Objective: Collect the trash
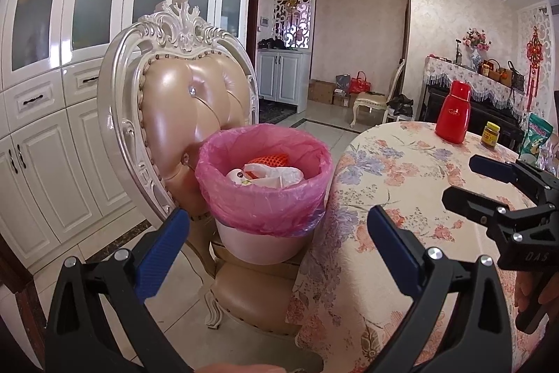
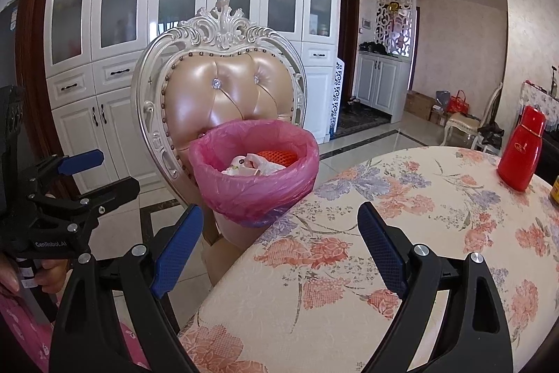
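Trash bin (image 1: 258, 233), pink liner (image 1: 265, 198), sits on chair seat (image 1: 251, 296) just beside surface (image 1: 401, 198); bags, orange net already inside. Left gripper (image 1: 277, 243), right gripper (image 2: 279, 243): jaws released, nothing held. No loose trash visible on surface; judgement: search surface, pinch light pieces gently, release above liner mouth

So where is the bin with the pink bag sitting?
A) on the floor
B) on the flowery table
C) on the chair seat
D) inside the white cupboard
C: the bin with the pink bag stands on the chair, on its padded seat just in front of the backrest and beside the flowery table; it is not on the tabletop.
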A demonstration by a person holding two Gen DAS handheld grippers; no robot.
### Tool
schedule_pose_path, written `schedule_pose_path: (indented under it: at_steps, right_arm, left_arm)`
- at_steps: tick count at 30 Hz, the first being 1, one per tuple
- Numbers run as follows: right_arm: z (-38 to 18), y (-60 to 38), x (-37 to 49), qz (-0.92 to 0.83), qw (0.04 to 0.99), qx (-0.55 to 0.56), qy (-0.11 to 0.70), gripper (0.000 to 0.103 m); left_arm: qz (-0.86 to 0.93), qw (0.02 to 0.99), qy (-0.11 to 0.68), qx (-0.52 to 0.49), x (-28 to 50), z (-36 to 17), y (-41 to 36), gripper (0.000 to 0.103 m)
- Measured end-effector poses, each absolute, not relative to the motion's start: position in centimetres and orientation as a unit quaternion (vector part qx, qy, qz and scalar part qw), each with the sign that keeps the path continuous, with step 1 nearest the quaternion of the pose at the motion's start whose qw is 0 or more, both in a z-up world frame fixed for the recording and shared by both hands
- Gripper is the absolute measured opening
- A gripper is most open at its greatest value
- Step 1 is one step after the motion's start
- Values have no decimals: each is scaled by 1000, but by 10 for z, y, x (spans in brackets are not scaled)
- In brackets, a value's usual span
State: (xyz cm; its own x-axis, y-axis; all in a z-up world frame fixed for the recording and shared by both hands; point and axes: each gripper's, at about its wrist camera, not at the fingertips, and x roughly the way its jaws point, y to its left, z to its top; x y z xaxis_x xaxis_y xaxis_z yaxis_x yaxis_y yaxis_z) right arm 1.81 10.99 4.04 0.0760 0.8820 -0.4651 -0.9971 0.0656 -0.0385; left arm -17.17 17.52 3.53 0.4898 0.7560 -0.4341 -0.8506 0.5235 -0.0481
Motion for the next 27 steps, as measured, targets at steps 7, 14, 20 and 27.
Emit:
schedule_pose_path:
  at_steps: [7,14,20,27]
  right_arm:
    - [40,110,18,660,712,-177,162,85]
    - [42,110,18,661,711,-177,161,85]
    - [44,109,17,662,711,-176,159,85]
    - [47,108,16,663,711,-176,156,85]
  left_arm:
    - [471,854,182,-128,-172,36,174,99]
    - [472,853,181,-129,-173,36,175,99]
    - [472,853,181,-128,-174,36,175,99]
    - [476,851,181,-129,-177,37,175,99]
